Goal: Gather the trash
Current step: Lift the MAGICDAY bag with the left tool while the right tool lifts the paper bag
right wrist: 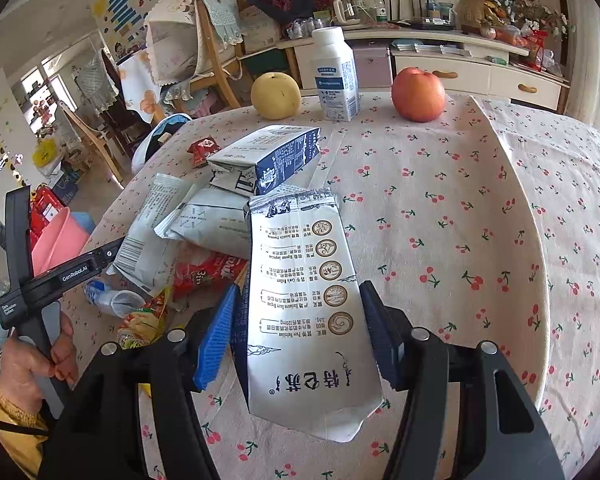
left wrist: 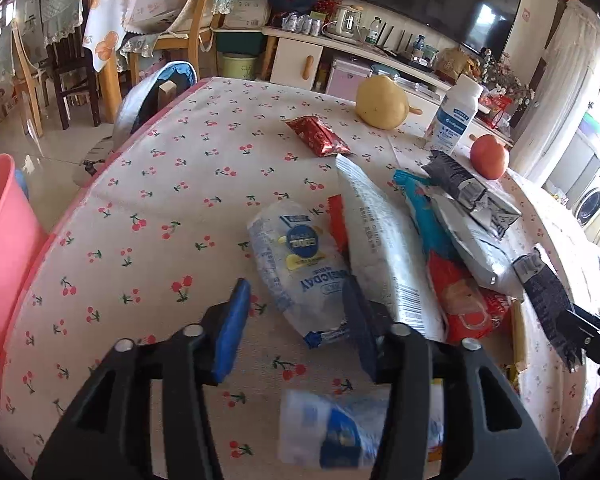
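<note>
Starting at the far left, a pink bin (left wrist: 4, 240) stands off the table's edge at about nine o'clock in the left wrist view — likely where the trash is meant to go, which would explain why the pile sits toward that side of the cherry-print tablecloth (left wrist: 160, 184). The left gripper (left wrist: 296, 312) hangs over the near end of a crinkled clear plastic wrapper (left wrist: 296, 256) with a blue-and-yellow label; its blue pads stand spread, one clear of the wrapper on bare cloth, the other at the wrapper's edge, so nothing is pinched. A blurred white-and-blue packet (left wrist: 340, 432) shows beneath the jaws at six o'clock; whether it is lying or falling cannot be told.

Moving right, the heap runs from twelve to three o'clock: a white pouch (left wrist: 376, 232), a red snack bag (left wrist: 460, 304), a grey pouch (left wrist: 476, 240), and a small red sachet (left wrist: 316, 136) lying apart at twelve.

In the right wrist view, the right gripper (right wrist: 296, 332) clamps a flattened silver milk carton (right wrist: 304, 300) across its width, both pads pressing its sides, the carton raised over the cloth — a grip suited to carrying it off. Behind, at twelve o'clock, a blue-and-white carton (right wrist: 276, 156) tops the pile. A yellow pear (right wrist: 275, 94), a white bottle (right wrist: 336, 76) and a red apple (right wrist: 418, 94) stand upright along the far edge; I judge these are not trash and should stay. The other hand (right wrist: 32, 356) and its tool cross at nine o'clock, between carton and bin.
</note>
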